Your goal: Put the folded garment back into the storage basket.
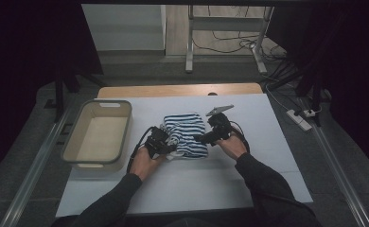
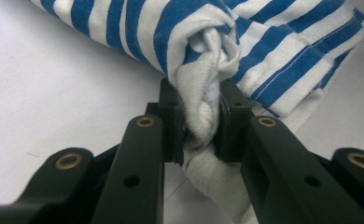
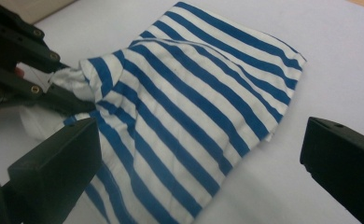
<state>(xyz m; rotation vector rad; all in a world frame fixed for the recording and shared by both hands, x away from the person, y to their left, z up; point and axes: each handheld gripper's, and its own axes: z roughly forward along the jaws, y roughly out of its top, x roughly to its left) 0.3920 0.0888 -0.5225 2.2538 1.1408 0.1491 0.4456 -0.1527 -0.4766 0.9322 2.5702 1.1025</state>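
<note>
Striped cloth (image 2: 283, 51) bunched between left fingers (image 2: 173, 116), pinched; right fingers (image 3: 54, 172) spread beside it

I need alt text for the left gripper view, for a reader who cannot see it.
Two black tongs pinch a bunched fold of a blue-and-white striped cloth, which lies on a white table.

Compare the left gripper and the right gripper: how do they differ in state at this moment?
The left gripper is shut on a bunched fold of the striped cloth; the right gripper stands open, its jaws wide apart. The left gripper touches the cloth at its edge, while the right gripper holds nothing and hangs just over the cloth. Both have black jaws and point at the same cloth.
</note>
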